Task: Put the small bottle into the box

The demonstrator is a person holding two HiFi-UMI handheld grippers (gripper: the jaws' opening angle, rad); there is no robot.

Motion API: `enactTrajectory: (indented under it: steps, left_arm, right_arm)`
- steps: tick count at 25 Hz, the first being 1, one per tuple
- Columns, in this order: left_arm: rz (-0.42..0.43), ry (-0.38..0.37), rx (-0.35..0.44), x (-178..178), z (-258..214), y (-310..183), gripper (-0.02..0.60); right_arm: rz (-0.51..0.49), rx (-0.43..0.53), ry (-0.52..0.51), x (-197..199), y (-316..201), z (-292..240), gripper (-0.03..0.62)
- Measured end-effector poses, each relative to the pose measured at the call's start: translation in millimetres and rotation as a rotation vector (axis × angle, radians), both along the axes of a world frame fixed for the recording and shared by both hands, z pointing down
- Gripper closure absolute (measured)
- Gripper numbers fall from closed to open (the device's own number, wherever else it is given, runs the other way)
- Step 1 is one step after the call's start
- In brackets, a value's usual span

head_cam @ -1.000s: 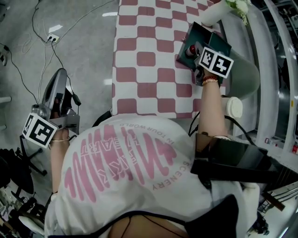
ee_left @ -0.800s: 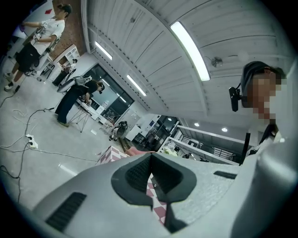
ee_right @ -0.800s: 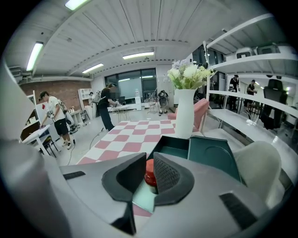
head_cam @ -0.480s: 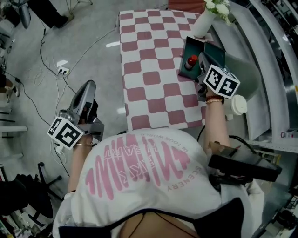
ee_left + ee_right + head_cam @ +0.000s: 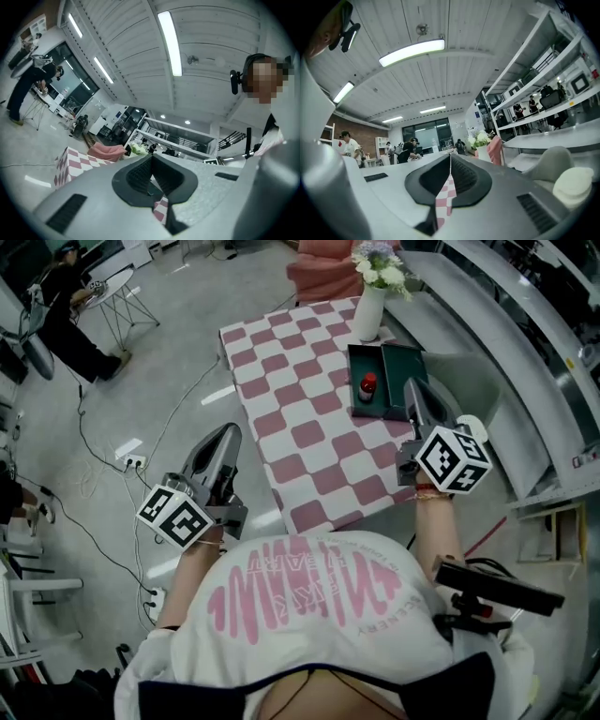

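The small bottle, dark with a red cap, stands upright inside the dark green box at the far right of the checkered table. My right gripper hovers just right of the box, near the table's edge. Its jaws are closing onto each other and nothing is between them; in the right gripper view the pads meet. My left gripper hangs over the floor left of the table, shut and empty, its pads also touching in the left gripper view.
A white vase of flowers stands behind the box. A pink armchair lies beyond the table. Grey shelving runs along the right. Cables and a power strip lie on the floor at the left, and a person stands far left.
The right gripper has drawn back from the box toward the near table edge, leaving the bottle inside. The left gripper has risen and swung closer to the table. The head view now takes in more.
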State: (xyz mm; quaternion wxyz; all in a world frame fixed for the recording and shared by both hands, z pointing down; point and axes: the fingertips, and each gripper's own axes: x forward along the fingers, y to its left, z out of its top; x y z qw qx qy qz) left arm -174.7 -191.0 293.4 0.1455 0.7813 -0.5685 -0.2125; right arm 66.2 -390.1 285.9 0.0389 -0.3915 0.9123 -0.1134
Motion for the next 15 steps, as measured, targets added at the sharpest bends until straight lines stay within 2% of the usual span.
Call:
enactTrajectory:
  steps: [7, 15]
  left_arm:
    - [0.173, -0.012, 0.052, 22, -12, 17, 0.574]
    - [0.264, -0.011, 0.032, 37, -1, 42, 0.574]
  right_arm:
    - [0.074, 0.018, 0.023, 14, 73, -8, 0.586]
    - [0.081, -0.036, 0.083, -3, 150, 23, 0.586]
